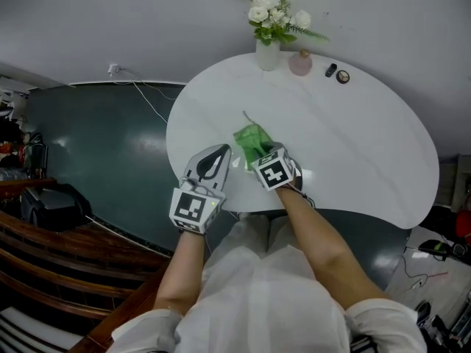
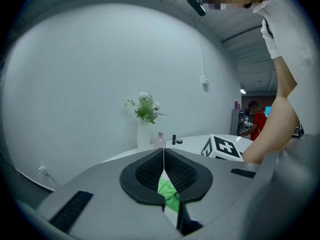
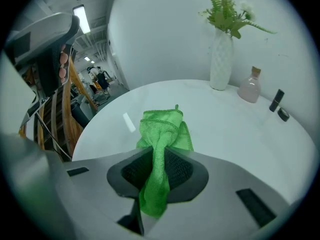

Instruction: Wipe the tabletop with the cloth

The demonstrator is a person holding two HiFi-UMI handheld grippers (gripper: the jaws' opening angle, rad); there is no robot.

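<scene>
Clamping cloth [image 3: 165, 129] by a bunched end, right gripper [image 3: 159, 156] lays it on tabletop [image 3: 240, 134], well apart from vase [image 3: 221, 59], ready for wiping; left gripper [image 2: 163, 159] closed, empty, idle.

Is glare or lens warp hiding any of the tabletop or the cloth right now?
Head view: the fisheye bends the tabletop rim, and there are small glare patches beside the right gripper. Right gripper view: the cloth is sharp between the shut jaws, with one bright streak on the tabletop left of it and dark vignetted corners. Left gripper view: dim and strongly curved, with a mosaic patch at top.
</scene>
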